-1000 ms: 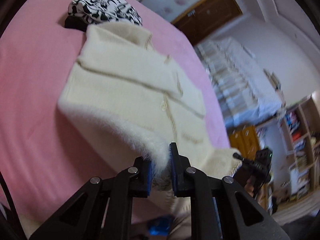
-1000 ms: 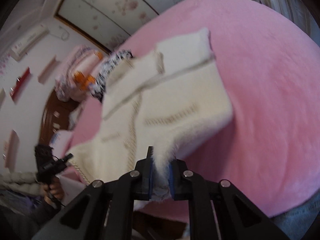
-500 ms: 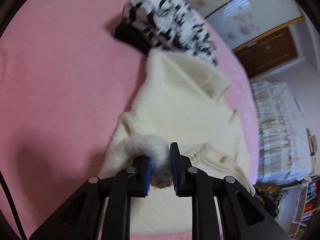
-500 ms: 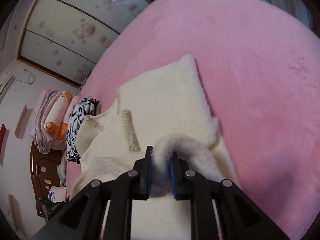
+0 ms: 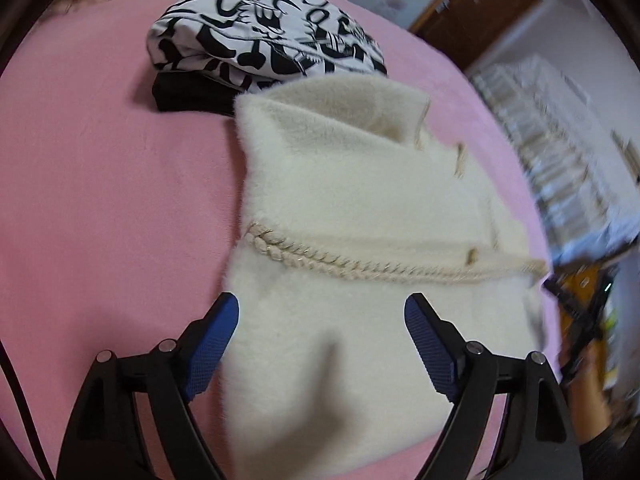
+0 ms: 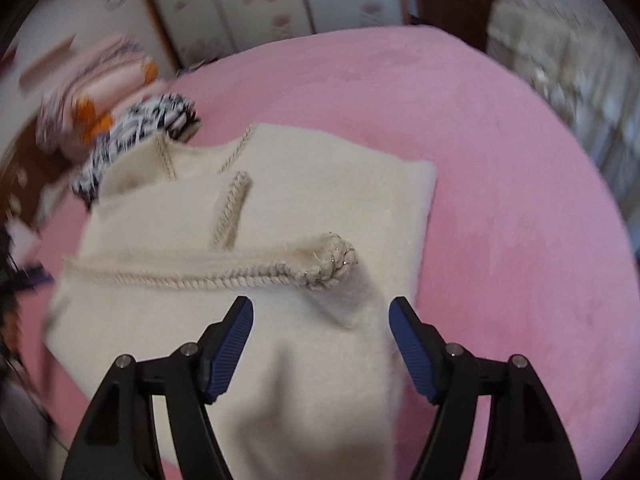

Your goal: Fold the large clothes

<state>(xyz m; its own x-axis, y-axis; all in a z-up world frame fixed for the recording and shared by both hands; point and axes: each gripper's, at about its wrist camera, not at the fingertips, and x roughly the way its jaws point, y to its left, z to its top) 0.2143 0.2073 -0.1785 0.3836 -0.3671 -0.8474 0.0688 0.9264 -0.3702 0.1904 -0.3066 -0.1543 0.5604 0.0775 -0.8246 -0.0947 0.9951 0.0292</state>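
as folded – cream sweater (image 5: 360,208) collar toward patterned pile (image 5: 260,28)

Right gripper (image 6: 321,320): jaws opening; blue pads clear of the cloth below
Cream sweater (image 6: 280,216): folded on pink bedcover (image 6: 500,160); braided trim (image 6: 256,270) crosses it
Patterned garment (image 6: 136,132): behind sweater (blurred)

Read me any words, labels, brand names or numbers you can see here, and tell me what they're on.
No text reads clearly.
Folded black-and-white printed garment: bold graffiti-style letter shapes, too distorted to read as words.
Fluffy cream jacket with braided trim: no label or writing shows.
Pink bedspread: no writing.
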